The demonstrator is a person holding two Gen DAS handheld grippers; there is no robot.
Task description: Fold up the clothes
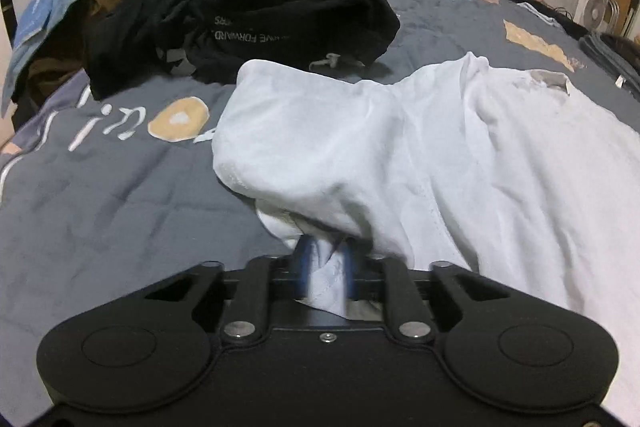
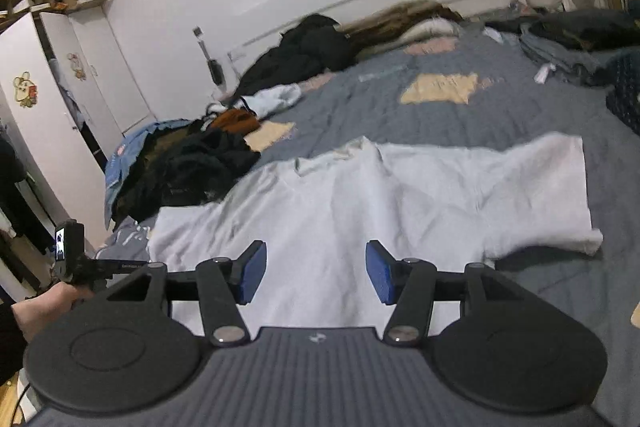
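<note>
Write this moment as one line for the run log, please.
left gripper: shut on white shirt edge | right gripper: open, above shirt, nothing between pads | shirt: spread on grey bed cover

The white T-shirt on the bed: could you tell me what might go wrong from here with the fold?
1. The left gripper pinches only a small bunched bit of the white T-shirt; it may slip out.
2. The right gripper is open and holds nothing, so a one-sided pull could drag the shirt askew.
3. The black clothes pile lies close and could snag.

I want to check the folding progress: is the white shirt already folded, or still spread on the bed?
Mostly spread: the white shirt lies open on the bed, only one sleeve bunched in the shut left gripper.
</note>
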